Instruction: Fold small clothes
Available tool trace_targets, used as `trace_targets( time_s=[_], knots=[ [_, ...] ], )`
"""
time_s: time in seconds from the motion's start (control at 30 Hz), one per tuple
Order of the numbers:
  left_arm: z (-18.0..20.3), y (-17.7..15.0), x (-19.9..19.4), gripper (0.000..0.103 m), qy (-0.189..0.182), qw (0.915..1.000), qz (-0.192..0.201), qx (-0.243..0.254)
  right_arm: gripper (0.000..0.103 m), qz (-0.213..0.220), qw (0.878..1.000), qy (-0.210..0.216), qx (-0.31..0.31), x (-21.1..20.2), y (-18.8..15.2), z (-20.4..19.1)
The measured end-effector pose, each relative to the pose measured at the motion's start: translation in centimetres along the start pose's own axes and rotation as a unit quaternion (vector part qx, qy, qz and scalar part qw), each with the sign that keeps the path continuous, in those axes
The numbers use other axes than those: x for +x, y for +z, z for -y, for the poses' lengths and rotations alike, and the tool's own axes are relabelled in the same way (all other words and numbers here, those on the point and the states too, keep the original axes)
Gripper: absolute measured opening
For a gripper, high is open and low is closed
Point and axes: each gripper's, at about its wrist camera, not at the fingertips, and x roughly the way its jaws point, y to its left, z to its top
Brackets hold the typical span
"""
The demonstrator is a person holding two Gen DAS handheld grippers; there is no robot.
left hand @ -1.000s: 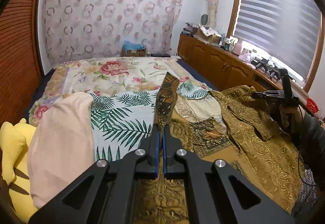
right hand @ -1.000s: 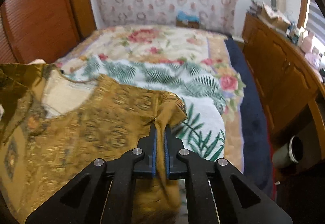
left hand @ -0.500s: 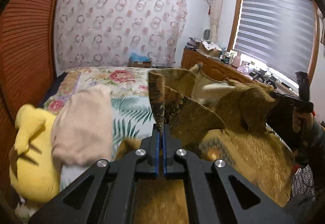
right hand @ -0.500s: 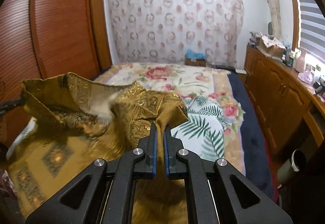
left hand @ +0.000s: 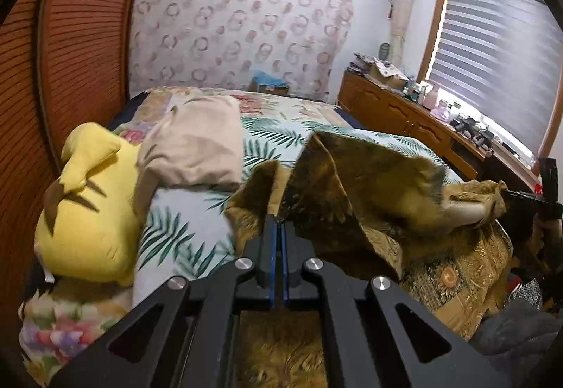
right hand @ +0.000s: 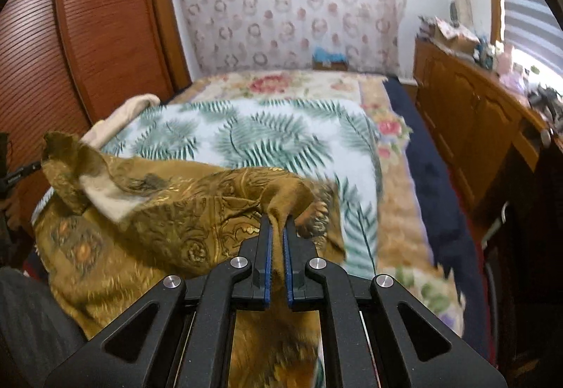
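Both grippers clamped

We held the left gripper [left hand: 278,224] and right gripper [right hand: 276,224] tilted downward, jaws pinched tight

A: Left gripper [left hand: 280,224]?
B: Clamped on a corner of the gold patterned garment [left hand: 369,219], lifted off the palm-leaf bedspread [left hand: 190,233].
A: Nearby?
B: Yellow plush toy [left hand: 91,212] beside the beige pillow [left hand: 197,148]; right gripper [left hand: 527,199] pinches the far corner.

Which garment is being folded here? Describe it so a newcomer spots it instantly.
On the bed, over the palm-leaf sheet, lies a golden-brown patterned garment pinched by both grippers. Unlike the plain beige cloth and yellow plush toy nearby, it has ornate gold motifs.
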Motion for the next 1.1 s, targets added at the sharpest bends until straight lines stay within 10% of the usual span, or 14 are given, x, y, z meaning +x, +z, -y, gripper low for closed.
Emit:
trace_targets(
  time_s=[0.23,0.47,1.1],
  knots=[
    [-2.1,-0.4,-1.7,0.014,0.03,0.9995,-0.003,0.004,0.003,-0.041,0.999,-0.004,-0.008,-0.3,-2.1,-0.1],
    [-2.5,1.8,-0.1,0.035,0.045,0.9988,-0.009,0.017,0.039,-0.021,0.999,-0.038,-0.007,-0.9,-0.9,1.1],
    [0.3,2.8,11.1,0.041,0.036,0.9881,-0.137,0.06,0.063,-0.086,0.995,-0.046,-0.022,8.5,1.8,1.6]
  ],
)
